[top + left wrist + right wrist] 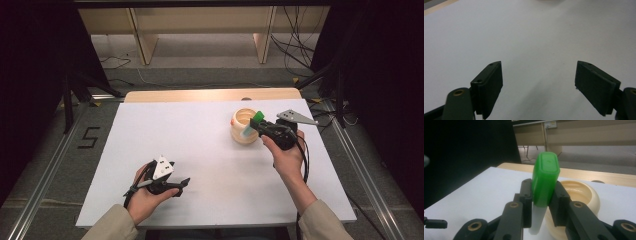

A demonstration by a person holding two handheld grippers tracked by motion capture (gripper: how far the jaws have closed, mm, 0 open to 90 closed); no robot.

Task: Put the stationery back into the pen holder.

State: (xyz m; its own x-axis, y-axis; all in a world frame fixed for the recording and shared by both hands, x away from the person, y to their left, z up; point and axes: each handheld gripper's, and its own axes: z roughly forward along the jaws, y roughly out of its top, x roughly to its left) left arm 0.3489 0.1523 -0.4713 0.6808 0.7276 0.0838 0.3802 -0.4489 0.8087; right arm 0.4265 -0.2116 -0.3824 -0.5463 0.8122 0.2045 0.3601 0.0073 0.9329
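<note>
A cream round pot (243,127) with an open top stands on the white table (200,145) at the right of centre. My right gripper (256,125) is shut on a tube with a green cap (257,117) and a pale body (537,218), held beside the pot's right rim. In the right gripper view the green cap (545,178) stands up between the jaws, with the pot (580,205) just behind. My left gripper (182,186) rests near the table's front left, open, with nothing between its fingers (489,85).
The white table top is bordered by a wooden strip (210,95) at the far edge. Dark stands and cables (295,50) are on the floor beyond, with wooden furniture legs (142,40) at the back. A floor mark (87,137) lies left of the table.
</note>
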